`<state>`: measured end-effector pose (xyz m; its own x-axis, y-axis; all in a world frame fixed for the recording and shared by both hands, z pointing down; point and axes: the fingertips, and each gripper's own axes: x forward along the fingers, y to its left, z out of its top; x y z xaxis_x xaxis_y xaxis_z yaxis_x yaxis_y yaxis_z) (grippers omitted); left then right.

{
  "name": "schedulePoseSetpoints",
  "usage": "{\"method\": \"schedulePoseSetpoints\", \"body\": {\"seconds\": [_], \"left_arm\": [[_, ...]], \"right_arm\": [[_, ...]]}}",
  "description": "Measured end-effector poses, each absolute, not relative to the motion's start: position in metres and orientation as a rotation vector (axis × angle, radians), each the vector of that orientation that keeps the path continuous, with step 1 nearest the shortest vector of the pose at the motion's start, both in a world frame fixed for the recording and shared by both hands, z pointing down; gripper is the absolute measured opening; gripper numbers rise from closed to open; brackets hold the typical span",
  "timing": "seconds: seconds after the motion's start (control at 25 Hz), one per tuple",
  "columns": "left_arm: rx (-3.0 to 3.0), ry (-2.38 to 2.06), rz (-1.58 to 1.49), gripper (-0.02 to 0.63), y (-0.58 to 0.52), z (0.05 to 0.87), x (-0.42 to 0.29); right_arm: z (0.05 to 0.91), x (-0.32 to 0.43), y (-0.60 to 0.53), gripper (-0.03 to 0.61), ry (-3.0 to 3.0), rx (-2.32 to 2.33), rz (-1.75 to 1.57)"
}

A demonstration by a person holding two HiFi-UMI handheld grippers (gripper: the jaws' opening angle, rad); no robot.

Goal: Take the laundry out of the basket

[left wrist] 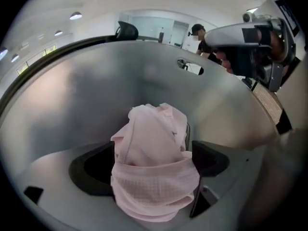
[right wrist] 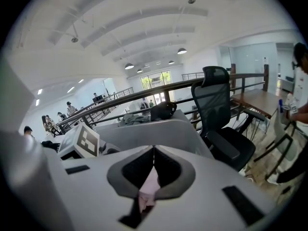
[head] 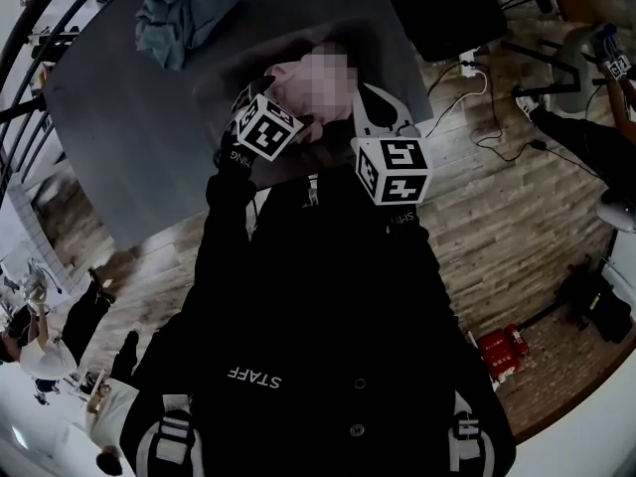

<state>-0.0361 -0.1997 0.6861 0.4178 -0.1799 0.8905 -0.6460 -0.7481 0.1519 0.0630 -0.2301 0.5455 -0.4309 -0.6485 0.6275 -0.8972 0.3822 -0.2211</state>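
A pale pink garment [head: 288, 76] hangs over a grey basket [head: 224, 78] that stands on the table. In the left gripper view the pink garment [left wrist: 154, 143] sits bunched between the wide-apart jaws of my left gripper [left wrist: 154, 177], with the basket's smooth wall [left wrist: 96, 95] all around it. The pads do not visibly squeeze it. My right gripper [right wrist: 153, 170] has its jaws closed, and a thin fold of the same pink cloth [right wrist: 148, 189] is pinched between them. In the head view the left gripper [head: 288, 102] and the right gripper [head: 358, 107] flank the cloth.
A blue-grey heap of clothes [head: 179, 13] lies at the far side of the grey table [head: 109, 117]. A black office chair [head: 442, 8] stands to the right on wood floor with cables [head: 487, 117]. A railing runs along the left, and people stand beyond it.
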Motion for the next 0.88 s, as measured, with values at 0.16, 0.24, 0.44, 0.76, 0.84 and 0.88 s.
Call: {"method": "schedulePoseSetpoints", "body": {"seconds": [0.16,0.24,0.44,0.76,0.84,0.88], "left_arm": [[2.199,-0.631,1.357,0.517,-0.199,0.704,-0.035],[2.192,-0.592,1.386,0.537,-0.198,0.713,-0.033],[2.147,-0.516,1.465,0.574,-0.195,0.74,-0.028],[2.092,-0.5,1.547,0.583,-0.192,0.778,-0.02],[2.089,-0.501,1.541,0.583,-0.193,0.781,-0.019],[2.09,-0.502,1.537,0.583,-0.193,0.783,-0.018]], "right_arm": [[0.549,0.066,-0.233,0.015,-2.198,1.331,0.767],[0.551,0.068,-0.234,0.015,-2.192,1.333,0.774],[0.557,0.071,-0.235,0.015,-2.182,1.335,0.786],[0.556,0.078,-0.236,0.015,-2.176,1.347,0.789],[0.557,0.081,-0.236,0.015,-2.172,1.35,0.793],[0.559,0.082,-0.235,0.015,-2.17,1.349,0.795]]}}
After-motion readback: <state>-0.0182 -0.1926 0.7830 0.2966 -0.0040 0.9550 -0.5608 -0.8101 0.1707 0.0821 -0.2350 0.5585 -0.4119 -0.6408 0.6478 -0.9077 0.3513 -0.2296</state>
